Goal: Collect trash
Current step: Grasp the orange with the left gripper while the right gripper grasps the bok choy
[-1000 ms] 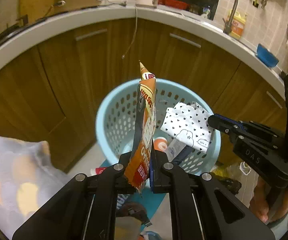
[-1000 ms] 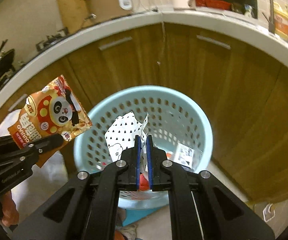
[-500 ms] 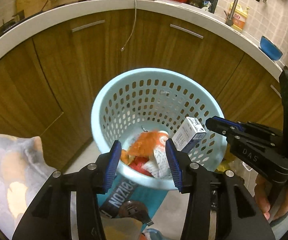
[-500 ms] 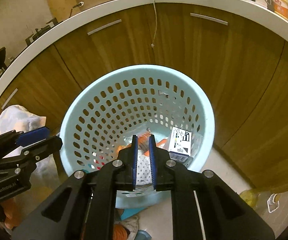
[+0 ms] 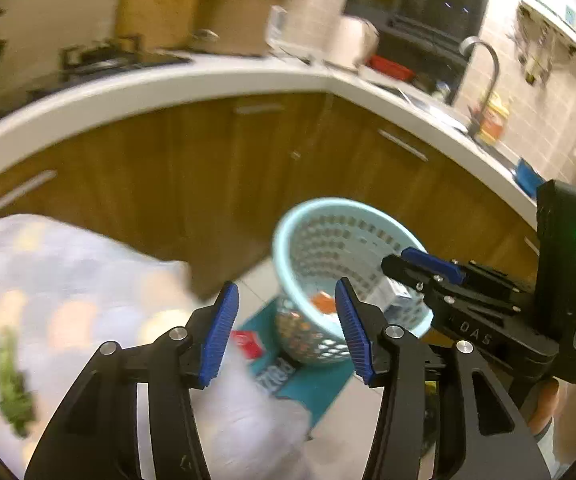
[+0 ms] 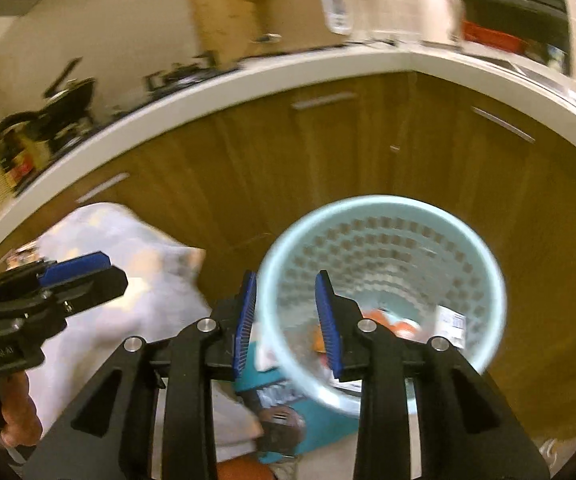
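A light-blue perforated basket [image 5: 288, 240] [image 6: 487, 256] stands on the floor before brown cupboards. Inside it lie an orange wrapper [image 5: 321, 302] [image 6: 397, 322] and a small white box [image 5: 395, 300] [image 6: 449, 326]. My left gripper [image 5: 284, 328] hangs above and left of the basket, its jaws opening with nothing between them. My right gripper [image 6: 286, 320] hovers over the basket's near rim, jaws also opening and empty. Each gripper shows in the other's view: the right gripper [image 5: 419, 268] at the right, the left gripper [image 6: 92, 268] at the left. Both views are blurred by motion.
A pale patterned cloth [image 5: 68, 292] [image 6: 136, 280] covers a surface at the left, with green scraps [image 5: 12, 392] on it. A teal mat [image 5: 307, 380] lies under the basket. The white countertop [image 5: 168, 88] above the cupboards carries a pot, a kettle and a tap.
Both grippers let go of their trash, the orange wrapper and the white patterned paper, into the basket. Both opened wider, then drew back, up and to the left.
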Tool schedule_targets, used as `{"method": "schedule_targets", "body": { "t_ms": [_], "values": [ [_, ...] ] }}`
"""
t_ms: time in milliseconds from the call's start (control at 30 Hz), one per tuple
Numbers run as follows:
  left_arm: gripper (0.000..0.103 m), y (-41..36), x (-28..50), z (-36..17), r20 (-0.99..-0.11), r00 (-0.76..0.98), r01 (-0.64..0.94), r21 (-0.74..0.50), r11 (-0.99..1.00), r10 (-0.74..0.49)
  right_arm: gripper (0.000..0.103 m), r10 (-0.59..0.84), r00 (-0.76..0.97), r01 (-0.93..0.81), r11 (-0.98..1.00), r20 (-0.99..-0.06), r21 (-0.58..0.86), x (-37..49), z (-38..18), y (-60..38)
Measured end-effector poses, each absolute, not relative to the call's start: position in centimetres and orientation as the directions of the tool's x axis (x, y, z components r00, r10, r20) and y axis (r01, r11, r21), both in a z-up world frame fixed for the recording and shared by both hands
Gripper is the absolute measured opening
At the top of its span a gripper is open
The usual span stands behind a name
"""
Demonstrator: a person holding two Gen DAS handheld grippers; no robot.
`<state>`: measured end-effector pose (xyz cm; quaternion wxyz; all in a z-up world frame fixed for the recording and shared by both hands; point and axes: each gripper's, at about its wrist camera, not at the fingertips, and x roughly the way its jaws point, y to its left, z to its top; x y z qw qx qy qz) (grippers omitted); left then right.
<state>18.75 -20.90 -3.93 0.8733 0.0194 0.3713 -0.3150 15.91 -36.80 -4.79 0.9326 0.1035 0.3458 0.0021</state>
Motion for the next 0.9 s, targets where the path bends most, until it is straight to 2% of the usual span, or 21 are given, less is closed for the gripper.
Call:
{"method": "schedule_targets", "body": {
  "t_ms": [167,233,533,600,700,900],
  "values": [
    [0.059,-13.9,18.0,-1.9,-0.619,0.639,0.436,-0.198,0.878,-0.457,0.028,0.151,0.760,-0.058,0.985,-0.632,0.165,17.0,-3.6,-30.2],
    [0.065,-10.8,17.8,-1.3,-0.601,0.695,0.360,-0.185,0.914,-0.395,0.028,0.191,0.752,-0.125,0.981,-0.631,0.148,17.7,-3.2,-26.8],
    [0.075,1.7,17.4,-0.9,-0.581,0.808,0.016,-0.134,0.991,-0.092,0.028,0.331,0.700,-0.306,0.940,-0.633,0.153,20.4,-3.4,-14.6],
    [0.076,4.2,17.8,-1.7,-0.595,0.803,-0.053,-0.145,0.988,-0.045,0.036,0.350,0.672,-0.334,0.930,-0.653,0.154,21.3,-4.1,-12.4],
    [0.076,7.2,18.2,-2.9,-0.614,0.789,-0.128,-0.181,0.975,-0.010,0.046,0.352,0.660,-0.355,0.925,-0.664,0.138,22.2,-5.0,-9.9],
    [0.075,9.4,19.6,-6.2,-0.660,0.751,-0.211,-0.263,0.941,-0.016,0.047,0.329,0.649,-0.342,0.932,-0.686,0.122,23.5,-7.5,-7.2]
  ]
}}
